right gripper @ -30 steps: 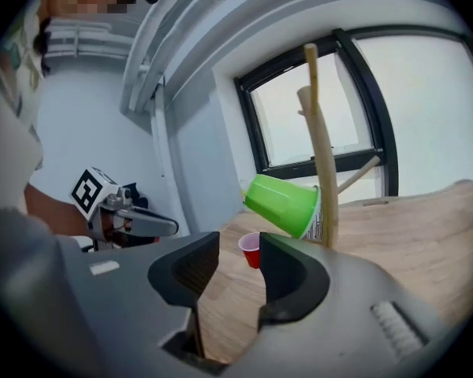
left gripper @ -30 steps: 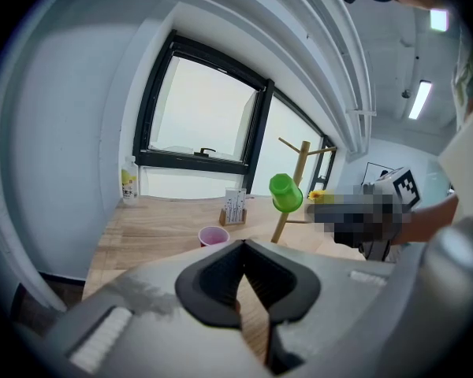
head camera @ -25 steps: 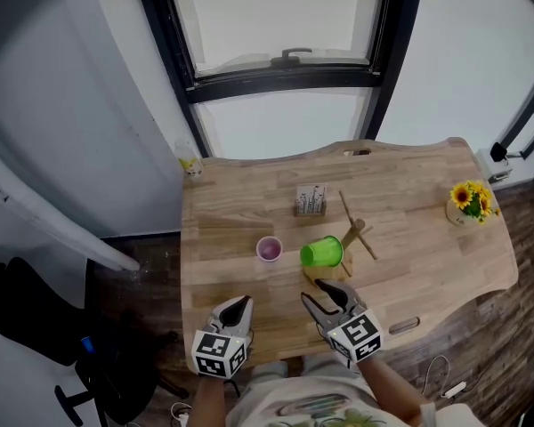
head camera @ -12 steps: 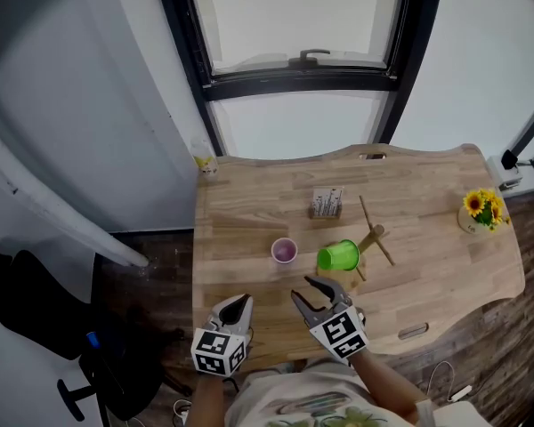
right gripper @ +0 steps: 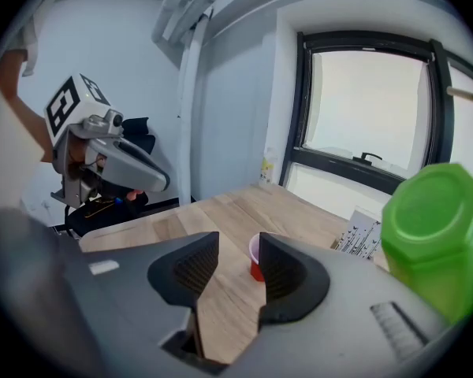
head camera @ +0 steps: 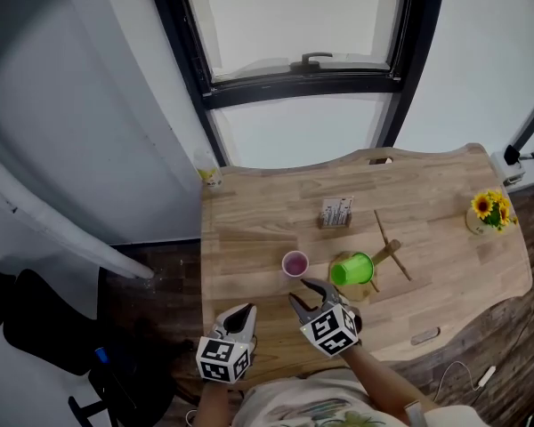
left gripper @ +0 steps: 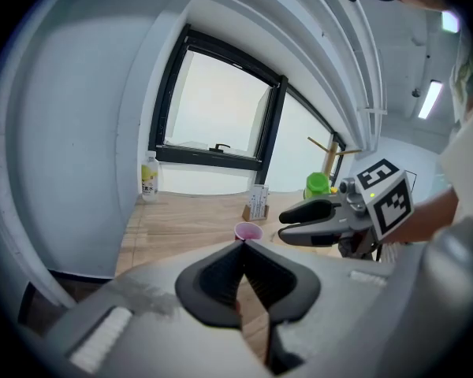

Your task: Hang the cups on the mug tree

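A wooden table [head camera: 249, 229] with a wavy far edge stands against a pale wall [head camera: 481, 78] below a window [head camera: 294, 12]. The window has a black frame [head camera: 303, 85] and a handle [head camera: 313, 60] on its lower bar, and white daylight fills the panes. A grey wall [head camera: 71, 87] fills the left, with a white rail [head camera: 62, 229] running slantwise across it. The floor [head camera: 165, 269] is dark wood planks. A black chair [head camera: 36, 314] stands at the lower left, beside the table. In the left gripper view, 1 strip light [left gripper: 430, 99] glows on the ceiling.
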{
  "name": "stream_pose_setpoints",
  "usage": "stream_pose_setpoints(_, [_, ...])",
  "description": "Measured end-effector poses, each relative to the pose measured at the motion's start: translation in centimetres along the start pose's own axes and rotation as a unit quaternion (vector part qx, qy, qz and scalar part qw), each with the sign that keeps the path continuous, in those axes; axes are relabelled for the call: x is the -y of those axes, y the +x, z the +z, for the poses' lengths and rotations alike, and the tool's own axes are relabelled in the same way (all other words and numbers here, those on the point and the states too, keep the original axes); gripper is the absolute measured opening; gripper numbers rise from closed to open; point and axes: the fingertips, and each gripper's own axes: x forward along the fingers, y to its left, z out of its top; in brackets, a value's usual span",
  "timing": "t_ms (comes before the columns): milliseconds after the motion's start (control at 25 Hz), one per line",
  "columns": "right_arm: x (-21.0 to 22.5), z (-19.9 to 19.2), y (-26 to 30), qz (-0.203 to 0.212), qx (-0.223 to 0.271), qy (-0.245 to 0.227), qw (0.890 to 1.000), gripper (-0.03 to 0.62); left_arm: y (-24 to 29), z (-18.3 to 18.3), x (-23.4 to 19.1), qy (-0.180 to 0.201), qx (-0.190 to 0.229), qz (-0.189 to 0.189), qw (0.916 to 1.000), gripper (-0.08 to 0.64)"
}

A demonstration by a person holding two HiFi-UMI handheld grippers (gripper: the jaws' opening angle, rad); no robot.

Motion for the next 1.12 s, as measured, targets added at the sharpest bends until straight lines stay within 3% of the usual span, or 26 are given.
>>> stream_pose_setpoints(280, [1.1,-1.4,3.5,-0.012,-0.059,-0.005,0.998,0.153,1.4,-1.0,-1.6,-0.025,-0.003,-0.011,0.9996,0.005])
stream_pose_setpoints(720, [1.2,-3.2,7.7,-0.012,-0.142,-0.052,0.988,0.132,2.8,-3.3,-4.1,-0.066,-0.016,-0.009,0.9976,0.005])
stream_pose_setpoints(1040, [1.7,-4.2,8.5,-0.015,-0.168,-0.059,0.984,0.085,3.9,-3.6,-4.3,-0.074,-0.017,-0.018,0.9970,0.005])
stream_pose_setpoints(1120, [1.7,-4.2,8.5,-0.017,-0.170,-0.061,0.983,0.042,4.0,-3.6,-4.3,-0.075,-0.018,-0.019,0.9969,0.005])
